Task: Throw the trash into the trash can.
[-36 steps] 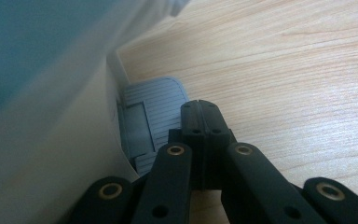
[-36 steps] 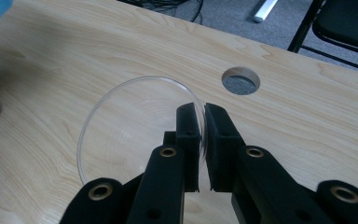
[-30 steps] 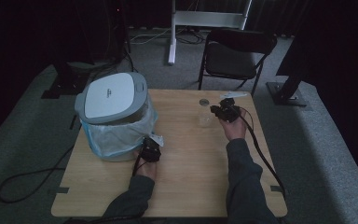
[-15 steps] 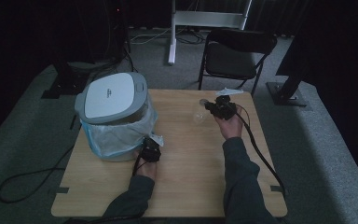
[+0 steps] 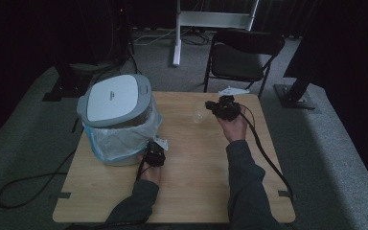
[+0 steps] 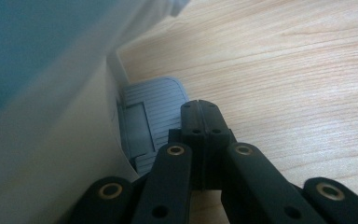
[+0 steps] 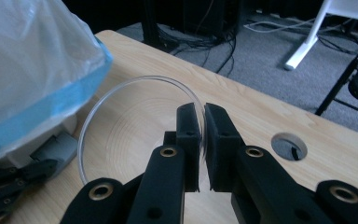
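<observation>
Lying bare, most of the wooden table (image 5: 196, 182) is seen at the frame's middle and bottom. Writing on the bin lid (image 5: 112, 98) is too small to be read. A clear cup (image 7: 135, 126) is pinched at its rim by the right gripper (image 7: 200, 121), right of centre. The left gripper (image 6: 199, 109) is shut on nothing beside the bin's grey pedal (image 6: 147, 121).

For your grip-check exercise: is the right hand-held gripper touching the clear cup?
Touching. The right gripper view shows the right hand-held gripper pinching the clear cup by its rim.
</observation>
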Motion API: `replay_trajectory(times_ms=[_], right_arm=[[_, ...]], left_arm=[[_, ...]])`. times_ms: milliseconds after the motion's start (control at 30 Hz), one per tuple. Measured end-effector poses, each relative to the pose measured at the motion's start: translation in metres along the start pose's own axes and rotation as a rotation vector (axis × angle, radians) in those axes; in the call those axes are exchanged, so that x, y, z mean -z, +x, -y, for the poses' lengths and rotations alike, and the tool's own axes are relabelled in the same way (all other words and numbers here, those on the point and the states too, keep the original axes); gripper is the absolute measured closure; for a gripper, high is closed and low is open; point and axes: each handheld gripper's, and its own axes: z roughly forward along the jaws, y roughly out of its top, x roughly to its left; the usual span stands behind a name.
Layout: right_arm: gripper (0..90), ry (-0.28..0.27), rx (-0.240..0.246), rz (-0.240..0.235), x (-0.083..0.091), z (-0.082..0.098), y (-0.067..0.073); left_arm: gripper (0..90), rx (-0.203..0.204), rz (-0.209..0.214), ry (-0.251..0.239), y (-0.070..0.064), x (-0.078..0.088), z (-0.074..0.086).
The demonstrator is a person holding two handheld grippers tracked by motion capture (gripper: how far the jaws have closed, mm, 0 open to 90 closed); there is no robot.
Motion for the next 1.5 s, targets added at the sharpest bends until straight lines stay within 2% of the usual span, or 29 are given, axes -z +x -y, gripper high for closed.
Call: replay_trajectory(times_ms=[100,133,167,200,233,333,367,433,533,600,700,1000,1300,1500], right_arm=[[85.3,-0.012,-0.004,-0.015,0.0,-0.004,0.003],[85.2,-0.014,-0.002,-0.02,0.0,-0.006,0.004],[85.3,-0.017,0.002,-0.022,0.001,-0.007,0.005],[85.3,-0.02,0.006,-0.024,0.001,-0.009,0.006],[85.3,-0.025,0.006,-0.032,0.001,-0.011,0.008],[85.3,-0.045,-0.008,-0.056,0.002,-0.015,0.011],[85.3,-0.054,-0.013,-0.067,0.002,-0.016,0.012],[85.4,-0.06,-0.009,-0.076,0.001,-0.019,0.015],[85.3,-0.07,-0.002,-0.089,0.0,-0.024,0.022],[85.3,-0.078,0.008,-0.096,0.0,-0.028,0.025],[85.3,-0.092,0.005,-0.115,0.0,-0.034,0.029],[85.3,-0.125,0.026,-0.142,0.001,-0.045,0.039],[85.4,-0.197,0.056,-0.194,0.006,-0.046,0.045],[85.4,-0.254,0.065,-0.227,0.011,-0.048,0.049]], left_arm=[[90.0,0.009,-0.013,0.0,0.0,0.0,0.0],[90.0,-0.003,-0.023,0.004,0.0,0.001,0.0],[90.0,0.055,-0.012,0.001,-0.004,0.0,0.001],[90.0,0.065,-0.013,-0.002,-0.004,0.0,0.001],[90.0,0.043,-0.013,0.001,-0.003,0.0,0.001],[90.0,0.08,-0.014,-0.003,-0.006,0.0,0.001],[90.0,0.116,-0.014,-0.006,-0.008,0.0,0.002],[90.0,0.059,-0.011,0.0,-0.004,0.0,0.001],[90.0,0.068,-0.012,-0.001,-0.005,0.0,0.001],[90.0,0.091,-0.011,0.001,-0.006,0.0,0.001],[90.0,0.068,-0.013,-0.001,-0.005,0.0,0.001],[90.0,0.088,-0.012,0.0,-0.006,0.0,0.001],[90.0,0.078,-0.011,0.001,-0.005,0.0,0.001],[90.0,0.092,-0.01,-0.003,-0.006,0.0,0.001]])
